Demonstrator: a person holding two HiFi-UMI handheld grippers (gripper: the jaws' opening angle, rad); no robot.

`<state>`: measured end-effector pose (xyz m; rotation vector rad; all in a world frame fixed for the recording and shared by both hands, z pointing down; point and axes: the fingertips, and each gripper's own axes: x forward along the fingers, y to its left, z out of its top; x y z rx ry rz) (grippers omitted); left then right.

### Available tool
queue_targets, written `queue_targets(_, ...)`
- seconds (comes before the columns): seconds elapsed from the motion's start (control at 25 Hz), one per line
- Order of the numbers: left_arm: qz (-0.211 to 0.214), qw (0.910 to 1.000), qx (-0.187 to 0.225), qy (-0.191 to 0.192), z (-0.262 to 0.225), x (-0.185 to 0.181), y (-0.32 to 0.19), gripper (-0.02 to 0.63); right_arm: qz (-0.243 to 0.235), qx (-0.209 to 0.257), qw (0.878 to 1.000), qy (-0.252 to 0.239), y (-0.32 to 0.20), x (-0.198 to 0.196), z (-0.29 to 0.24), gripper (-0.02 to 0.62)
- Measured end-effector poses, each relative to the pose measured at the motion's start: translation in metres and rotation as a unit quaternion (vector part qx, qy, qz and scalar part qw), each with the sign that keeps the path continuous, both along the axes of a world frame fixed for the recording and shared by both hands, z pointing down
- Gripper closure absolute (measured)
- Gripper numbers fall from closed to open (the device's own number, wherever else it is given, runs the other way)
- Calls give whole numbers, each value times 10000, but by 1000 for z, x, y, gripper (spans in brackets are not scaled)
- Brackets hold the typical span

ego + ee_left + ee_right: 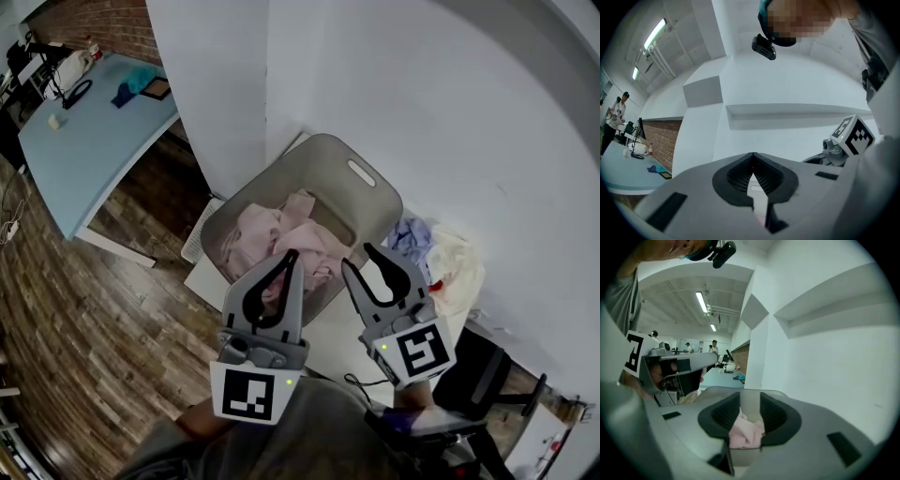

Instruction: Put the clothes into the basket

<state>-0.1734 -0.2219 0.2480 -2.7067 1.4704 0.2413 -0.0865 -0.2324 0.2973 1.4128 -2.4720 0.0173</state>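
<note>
A grey plastic basket [367,192] stands against the white wall, with pink clothes [281,234] piled inside. Both grippers hover over its near rim. My left gripper [292,255] has its jaws closed tip to tip with nothing between them, which the left gripper view confirms [753,154]. My right gripper [357,256] is beside it, its jaws a narrow gap apart and bare. In the right gripper view [750,395] the pink clothes [746,432] show through that gap, lying below in the basket. More clothes, pale blue, cream and red [441,258], lie heaped to the right of the basket.
The basket sits on a low white platform [211,272] above a wood floor [84,319]. A white wall corner [225,84] rises just behind. A light blue table [89,131] with small items stands at the far left. People stand far off in the room [714,347].
</note>
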Motion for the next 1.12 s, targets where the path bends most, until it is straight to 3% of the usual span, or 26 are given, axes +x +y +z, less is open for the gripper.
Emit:
queue_targets(0.08,96,10000,12,-18,-1,6,3,597,108,214,9996,-141,6,7,-7,539)
queue_targets(0.12,155,9999,23,-24,-1,10,5,598,151,280,9994,-159,9,10,-8,565)
queue_targets(0.32,584,9982,109,-71,-5,39,14,598,512,326,9981,-103,25,34,-2,578)
queue_targets(0.52,1326,9909,201,-78,-9,83,27,598,1190,402,9920,-84,47,75,-3,578)
queue_targets(0.76,2397,9705,231,-84,-9,143,55,598,2206,444,9744,-39,89,136,-4,578)
queue_targets(1.12,3426,9388,367,41,-12,185,92,597,3658,556,9290,-87,156,193,-5,546)
